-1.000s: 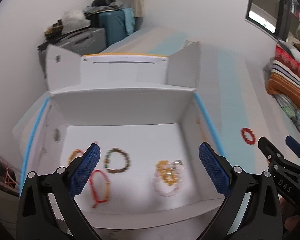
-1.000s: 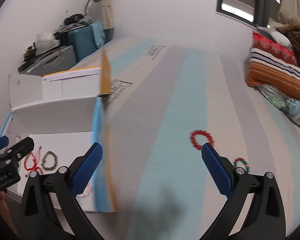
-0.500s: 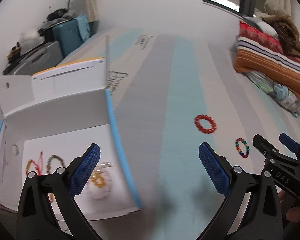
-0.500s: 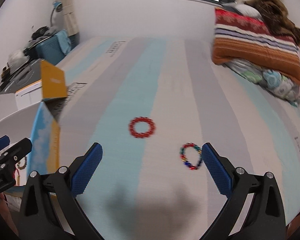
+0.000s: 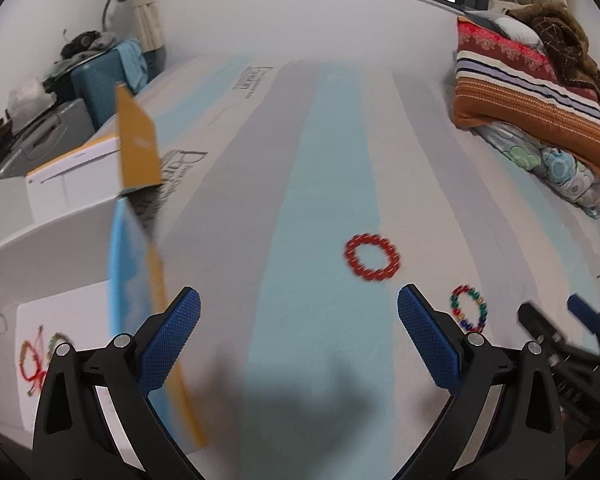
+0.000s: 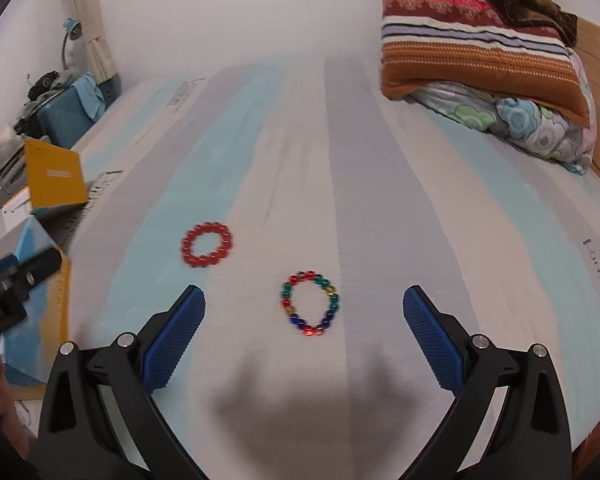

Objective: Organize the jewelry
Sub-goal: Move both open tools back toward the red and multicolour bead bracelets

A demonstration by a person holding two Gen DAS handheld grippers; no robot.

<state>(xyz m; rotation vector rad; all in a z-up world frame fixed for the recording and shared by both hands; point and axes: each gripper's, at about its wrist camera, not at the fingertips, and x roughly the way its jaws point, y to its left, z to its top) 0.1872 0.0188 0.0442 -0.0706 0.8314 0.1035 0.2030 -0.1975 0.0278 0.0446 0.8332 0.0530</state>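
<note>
1. My right gripper (image 6: 304, 300) is spread wide and holds nothing; the multicolour bracelet (image 6: 309, 303) lies on the mattress (image 6: 380, 200) between its fingers.
2. My left gripper (image 5: 299, 304) is likewise spread and empty, above bare mattress.
3. The red bracelet (image 5: 372, 256) lies just ahead of my left gripper, toward its right finger, and ahead-left of my right gripper.
4. The box (image 5: 60, 240) sits left of my left gripper, bracelets (image 5: 34, 360) inside.
5. Folded bedding (image 6: 480, 52) lies far ahead, to the right.
</note>
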